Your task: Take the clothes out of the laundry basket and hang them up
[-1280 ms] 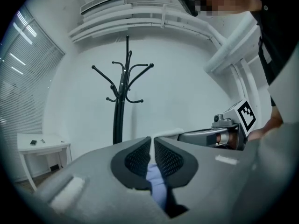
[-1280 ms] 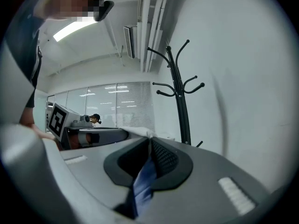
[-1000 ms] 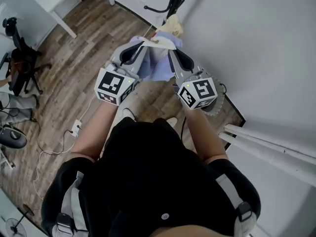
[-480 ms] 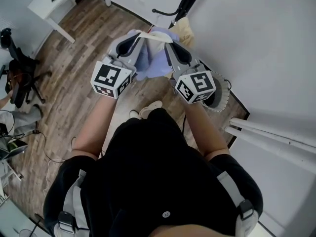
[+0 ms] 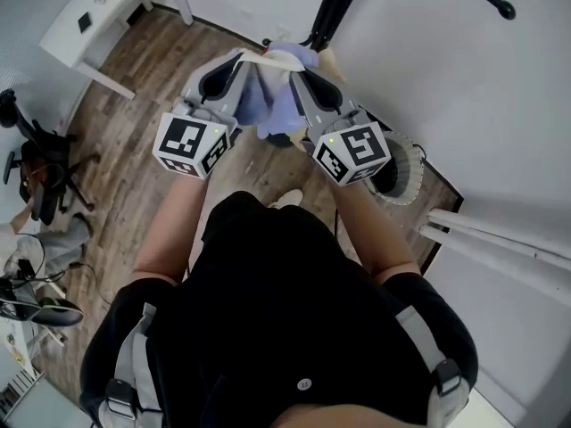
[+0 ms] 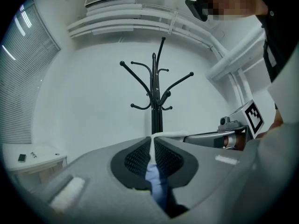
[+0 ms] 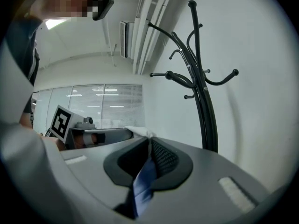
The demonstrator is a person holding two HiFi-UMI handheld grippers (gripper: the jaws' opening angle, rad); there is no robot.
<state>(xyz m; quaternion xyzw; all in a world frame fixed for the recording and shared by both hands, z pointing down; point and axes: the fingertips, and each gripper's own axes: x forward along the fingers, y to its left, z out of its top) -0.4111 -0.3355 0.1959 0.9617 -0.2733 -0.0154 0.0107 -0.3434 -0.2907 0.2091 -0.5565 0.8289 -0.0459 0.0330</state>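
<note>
A light blue garment (image 5: 272,96) with a white edge hangs between my two grippers, held up in front of the person. My left gripper (image 5: 235,62) is shut on its left part, and the cloth (image 6: 156,183) shows pinched between the jaws of the left gripper (image 6: 152,141). My right gripper (image 5: 299,71) is shut on the right part, where the blue cloth (image 7: 145,178) runs down from the right gripper (image 7: 149,143). The black coat stand (image 5: 335,7) rises just beyond the garment, its hooks (image 6: 155,92) straight ahead. The white laundry basket (image 5: 400,176) sits on the floor at the right.
The coat stand (image 7: 203,92) stands against a white wall. A white desk (image 5: 98,25) is at the far left, with an office chair (image 5: 40,163) and floor cables below it. White pipes (image 5: 500,248) run along the right wall. Wooden floor lies underneath.
Both grippers with the garment have come closer to the coat stand, and more of its hooks show at the top. The basket is more exposed at the right.
</note>
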